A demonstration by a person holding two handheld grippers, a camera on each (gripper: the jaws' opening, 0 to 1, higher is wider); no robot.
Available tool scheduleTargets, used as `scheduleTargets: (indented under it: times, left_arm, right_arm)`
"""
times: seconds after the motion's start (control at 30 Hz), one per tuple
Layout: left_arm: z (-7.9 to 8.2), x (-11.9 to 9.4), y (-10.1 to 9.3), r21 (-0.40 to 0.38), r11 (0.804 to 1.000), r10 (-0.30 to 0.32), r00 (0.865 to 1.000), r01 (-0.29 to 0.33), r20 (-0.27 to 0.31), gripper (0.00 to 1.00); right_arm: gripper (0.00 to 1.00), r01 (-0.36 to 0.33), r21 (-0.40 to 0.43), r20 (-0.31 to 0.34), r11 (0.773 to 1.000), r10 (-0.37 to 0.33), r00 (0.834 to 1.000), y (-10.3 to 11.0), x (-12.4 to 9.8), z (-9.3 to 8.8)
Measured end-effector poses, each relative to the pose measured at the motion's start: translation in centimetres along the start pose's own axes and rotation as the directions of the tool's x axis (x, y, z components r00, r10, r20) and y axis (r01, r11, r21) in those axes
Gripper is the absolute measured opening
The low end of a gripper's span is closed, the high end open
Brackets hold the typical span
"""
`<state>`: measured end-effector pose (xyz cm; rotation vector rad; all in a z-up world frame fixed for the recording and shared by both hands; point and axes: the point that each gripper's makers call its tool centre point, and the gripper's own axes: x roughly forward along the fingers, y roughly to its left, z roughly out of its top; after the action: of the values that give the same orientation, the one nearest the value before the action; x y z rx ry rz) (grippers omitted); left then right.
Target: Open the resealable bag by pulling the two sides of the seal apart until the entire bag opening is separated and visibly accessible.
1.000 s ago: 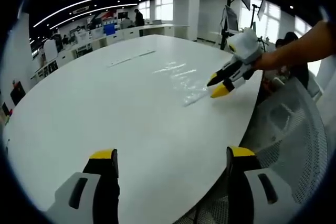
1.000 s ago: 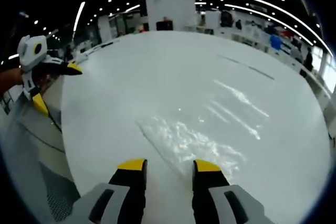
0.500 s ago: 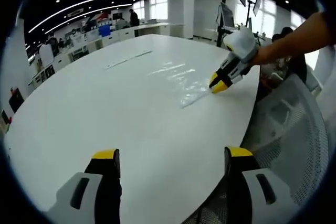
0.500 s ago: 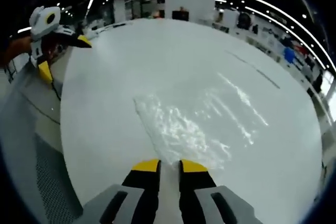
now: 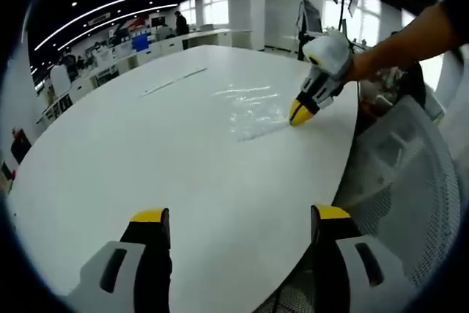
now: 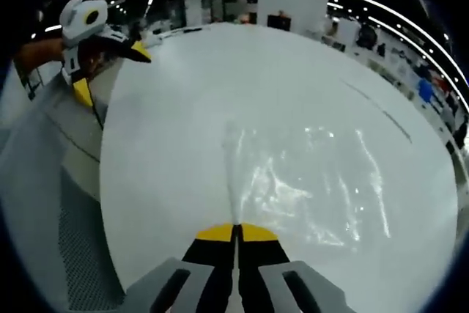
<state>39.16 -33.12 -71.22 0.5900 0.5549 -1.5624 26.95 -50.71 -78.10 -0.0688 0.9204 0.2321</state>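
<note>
A clear resealable bag (image 5: 253, 111) lies flat on the white oval table (image 5: 146, 144), near its right edge. In the left gripper view my right gripper (image 5: 300, 113) comes in from the right, held by a person's hand, its yellow tips pinched on the bag's near edge. The right gripper view has the same bag (image 6: 315, 188) spreading to the right of my right gripper (image 6: 236, 233), whose jaws are together on the bag's edge strip. My left gripper (image 5: 242, 218) hovers open over the table's near part, far from the bag. It is also seen open (image 6: 110, 72) at the table's far-left edge.
A grey mesh chair (image 5: 403, 181) stands against the table edge beside the bag; its mesh (image 6: 44, 181) sits left in the right gripper view. A thin seam (image 5: 172, 82) crosses the table farther back. Office desks and people sit far behind.
My right gripper's jaws have gone from apart to together on the bag's edge. The left gripper stays open, roughly in place.
</note>
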Motion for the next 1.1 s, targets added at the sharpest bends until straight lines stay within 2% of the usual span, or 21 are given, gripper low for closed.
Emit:
scheduleTargets:
  times: [0.1, 0.13, 0.43, 0.57, 0.8, 0.93, 1.1]
  left_arm:
    - [0.0, 0.0, -0.1, 0.006, 1.0, -0.004, 1.0, 0.004, -0.001, 0.77]
    - [0.0, 0.1, -0.1, 0.014, 1.0, -0.008, 1.0, 0.008, -0.002, 0.77]
    - [0.3, 0.7, -0.4, 0.065, 0.997, -0.029, 1.0, 0.029, -0.001, 0.75]
    - [0.5, 1.0, -0.7, 0.115, 0.992, -0.045, 0.999, 0.045, -0.001, 0.74]
    - [1.3, 1.8, -1.1, 0.202, 0.976, -0.075, 0.997, 0.075, -0.007, 0.7]
    - [1.9, 2.1, -1.3, 0.203, 0.976, -0.088, 0.996, 0.084, 0.01, 0.67]
    - [3.0, 2.5, -1.8, 0.271, 0.957, -0.112, 0.993, 0.102, 0.021, 0.61]
  right_arm:
    - [0.0, -0.006, -0.023, 0.0, 1.0, 0.006, 1.0, 0.4, -0.1, 0.0]
    - [0.0, -0.038, -0.002, 0.005, 0.999, 0.038, 0.999, 1.2, -0.1, 0.2]
    - [0.0, -0.091, -0.055, 0.067, 0.994, 0.094, 0.993, 3.5, -1.5, 2.4]
    - [0.0, -0.122, -0.084, 0.083, 0.989, 0.129, 0.988, 4.6, -2.3, 3.2]
    - [0.0, -0.173, -0.127, 0.074, 0.977, 0.183, 0.98, 6.6, -3.8, 4.1]
    - [0.0, -0.182, -0.151, 0.069, 0.972, 0.194, 0.979, 7.2, -4.6, 4.4]
    - [0.0, -0.219, -0.199, 0.046, 0.955, 0.232, 0.972, 8.5, -5.6, 4.6]
